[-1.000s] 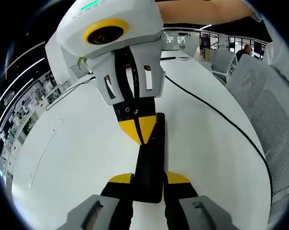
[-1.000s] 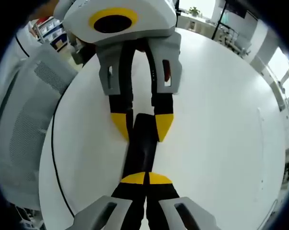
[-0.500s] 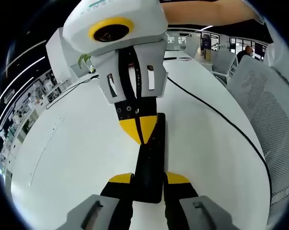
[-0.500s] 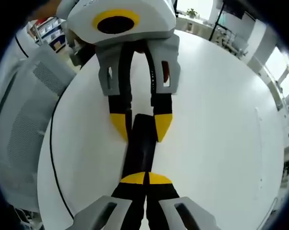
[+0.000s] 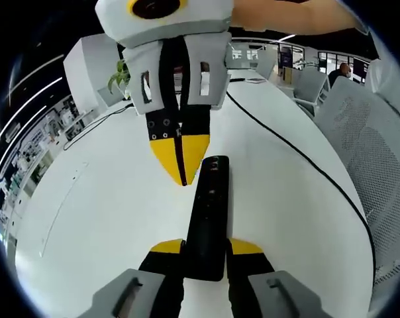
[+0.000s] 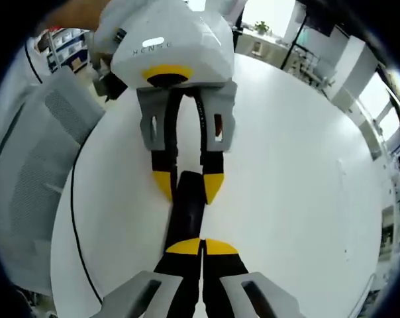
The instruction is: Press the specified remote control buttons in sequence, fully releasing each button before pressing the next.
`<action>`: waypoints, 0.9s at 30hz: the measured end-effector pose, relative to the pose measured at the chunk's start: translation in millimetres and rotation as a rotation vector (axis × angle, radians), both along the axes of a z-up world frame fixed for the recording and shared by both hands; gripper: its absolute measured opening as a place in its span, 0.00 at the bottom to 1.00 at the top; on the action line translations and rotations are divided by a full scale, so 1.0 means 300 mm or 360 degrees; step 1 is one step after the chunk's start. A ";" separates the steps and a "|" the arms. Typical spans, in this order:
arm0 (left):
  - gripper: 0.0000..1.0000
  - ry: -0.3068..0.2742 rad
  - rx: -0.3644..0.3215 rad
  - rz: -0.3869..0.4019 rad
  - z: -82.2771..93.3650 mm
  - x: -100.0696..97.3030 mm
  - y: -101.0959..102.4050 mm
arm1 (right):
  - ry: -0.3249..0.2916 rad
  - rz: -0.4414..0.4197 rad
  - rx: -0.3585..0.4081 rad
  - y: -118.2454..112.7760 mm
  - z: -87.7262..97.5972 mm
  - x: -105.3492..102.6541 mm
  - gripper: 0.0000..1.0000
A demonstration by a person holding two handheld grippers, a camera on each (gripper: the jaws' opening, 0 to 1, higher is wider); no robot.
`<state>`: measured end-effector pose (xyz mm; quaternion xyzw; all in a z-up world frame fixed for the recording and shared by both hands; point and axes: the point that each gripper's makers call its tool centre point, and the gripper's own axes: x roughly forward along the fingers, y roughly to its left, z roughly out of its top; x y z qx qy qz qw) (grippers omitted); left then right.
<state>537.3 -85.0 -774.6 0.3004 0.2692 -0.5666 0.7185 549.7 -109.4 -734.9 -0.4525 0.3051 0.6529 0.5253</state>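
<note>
A long black remote control [image 5: 208, 212] lies on a big white round table [image 5: 107, 212]. The left gripper [image 5: 204, 249] holds the near end of the remote between its two yellow tips, one on each side, so it cannot slide. In the right gripper view the same left gripper [image 6: 187, 187] is at the far end of the remote [image 6: 185, 217], hugging it.

The right gripper [image 6: 201, 248] has its two yellow tips pressed together, with nothing between them, like one pointing finger. In the left gripper view the right gripper [image 5: 179, 154] hangs above the far end of the remote, a little to the left of it. There looks to be a gap between its tip and the remote, so I think this is the let-go part between two presses.

The next move should bring the closed tip down on the next button, press, then lift right off.

The buttons are hard to make out; the remote looks almost all black. Which button comes next cannot be told. A thin black cable [image 5: 299, 156] runs along the right of the table, near a grey mesh chair [image 5: 375, 152].
</note>
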 end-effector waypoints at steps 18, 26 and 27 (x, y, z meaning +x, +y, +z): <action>0.23 0.0007 0.0012 -0.0002 0.003 -0.001 -0.003 | -0.0060 0.0003 0.0019 -0.014 0.037 -0.002 0.00; 0.23 0.0008 0.0009 -0.0002 0.003 -0.001 -0.003 | -0.0050 0.0002 0.0018 -0.011 0.031 -0.008 0.00; 0.23 0.0008 0.0008 -0.0002 0.003 -0.001 -0.004 | -0.0047 0.0002 0.0017 -0.011 0.025 -0.010 0.00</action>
